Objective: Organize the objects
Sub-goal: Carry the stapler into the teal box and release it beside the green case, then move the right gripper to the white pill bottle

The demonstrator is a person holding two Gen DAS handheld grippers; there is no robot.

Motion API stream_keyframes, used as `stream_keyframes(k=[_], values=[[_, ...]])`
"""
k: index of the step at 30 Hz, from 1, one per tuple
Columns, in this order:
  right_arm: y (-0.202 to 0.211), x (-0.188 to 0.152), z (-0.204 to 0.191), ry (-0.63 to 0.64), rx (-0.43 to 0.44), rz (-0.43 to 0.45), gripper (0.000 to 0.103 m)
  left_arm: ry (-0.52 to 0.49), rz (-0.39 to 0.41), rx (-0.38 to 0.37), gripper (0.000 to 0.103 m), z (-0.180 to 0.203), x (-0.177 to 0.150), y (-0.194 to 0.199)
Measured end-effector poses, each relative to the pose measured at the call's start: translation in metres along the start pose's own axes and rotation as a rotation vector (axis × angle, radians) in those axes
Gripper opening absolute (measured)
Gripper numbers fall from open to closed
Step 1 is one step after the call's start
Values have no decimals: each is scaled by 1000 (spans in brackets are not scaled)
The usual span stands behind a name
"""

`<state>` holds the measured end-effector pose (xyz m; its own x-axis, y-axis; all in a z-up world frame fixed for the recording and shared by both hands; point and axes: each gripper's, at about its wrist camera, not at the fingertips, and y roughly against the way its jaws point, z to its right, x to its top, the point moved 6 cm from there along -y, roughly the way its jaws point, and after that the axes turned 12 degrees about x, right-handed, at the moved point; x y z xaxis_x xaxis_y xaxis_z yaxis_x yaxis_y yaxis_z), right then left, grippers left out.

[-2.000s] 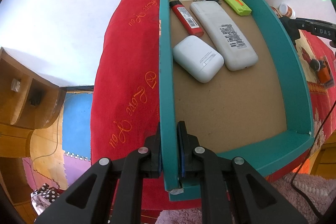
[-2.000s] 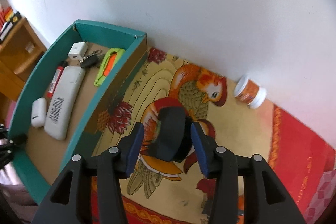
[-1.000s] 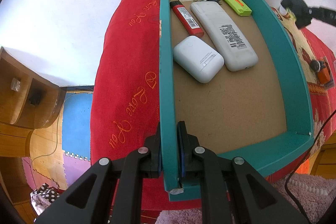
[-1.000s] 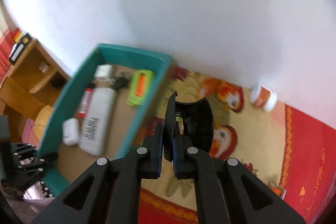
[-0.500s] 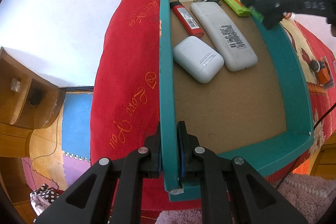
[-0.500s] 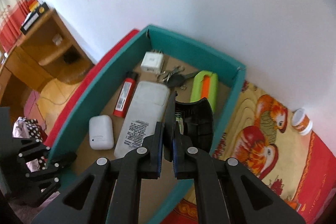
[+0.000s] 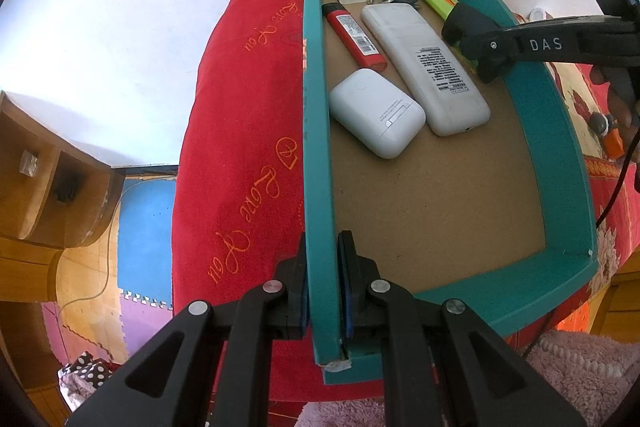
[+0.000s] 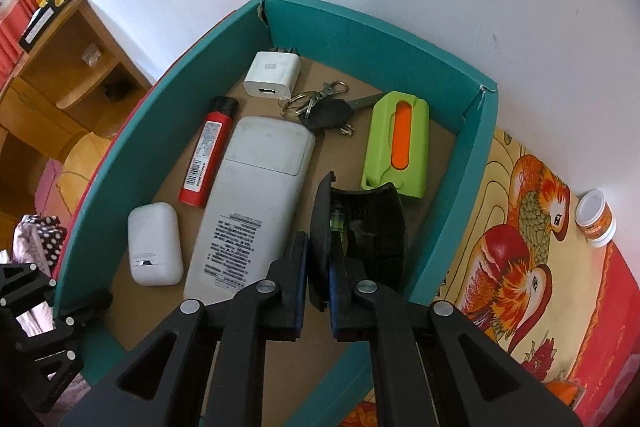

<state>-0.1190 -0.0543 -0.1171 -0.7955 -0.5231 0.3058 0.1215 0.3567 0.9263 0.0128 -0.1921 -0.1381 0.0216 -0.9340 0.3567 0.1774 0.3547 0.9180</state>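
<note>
A teal open box [image 7: 316,147] lies on a red cloth, and my left gripper [image 7: 323,291] is shut on its near left wall. Inside are a white charger [image 8: 273,74], keys [image 8: 320,107], a green and orange case [image 8: 396,143], a red lighter [image 8: 206,155], a long white remote-like device [image 8: 252,203] and a white earbud case [image 8: 154,243]. My right gripper [image 8: 318,267] is shut on a black curved object [image 8: 372,227]. It hangs over the box's right side, near the green case. The left wrist view shows the black object [image 7: 464,23] above the right wall.
To the right of the box [image 8: 360,31] lies a bird-patterned cloth [image 8: 520,227]. A small orange and white jar [image 8: 596,217] stands on it by the white wall. A small orange item [image 7: 610,135] lies on the cloth. Wooden shelves [image 8: 60,67] stand at the left.
My right gripper has carried the black object leftward from over the bird cloth to over the box's inside, and lower. The left gripper and the box have not moved.
</note>
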Motion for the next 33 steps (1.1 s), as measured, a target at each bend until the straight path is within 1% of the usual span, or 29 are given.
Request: stream_keyframes(k=[3,5,7,14,18,22,30,33], values=[[1,0,2,-12,7,3,17,1,0,0,10,0,0,0],[3,1,2,-21,23,17,30,2,0,0,10,0,0,0],[7,2,2,-28,34,34,35,2,0,1,10,0,0,0],[29,4,2,-35,44,102,40,4,1,2,10,0,-1,1],[50,3,5,-61,65,154,40,3,2,1,10,-1,-2,1],[71,-3,7,-75,62,196,41,3,2,0,10,-1,-3,2],[99,-20,36,-124,22,217,41,2,2,1,10,-1,-3,2],[101,-29,49,-156,-1,217,41,1,2,2,10,0,-2,2]])
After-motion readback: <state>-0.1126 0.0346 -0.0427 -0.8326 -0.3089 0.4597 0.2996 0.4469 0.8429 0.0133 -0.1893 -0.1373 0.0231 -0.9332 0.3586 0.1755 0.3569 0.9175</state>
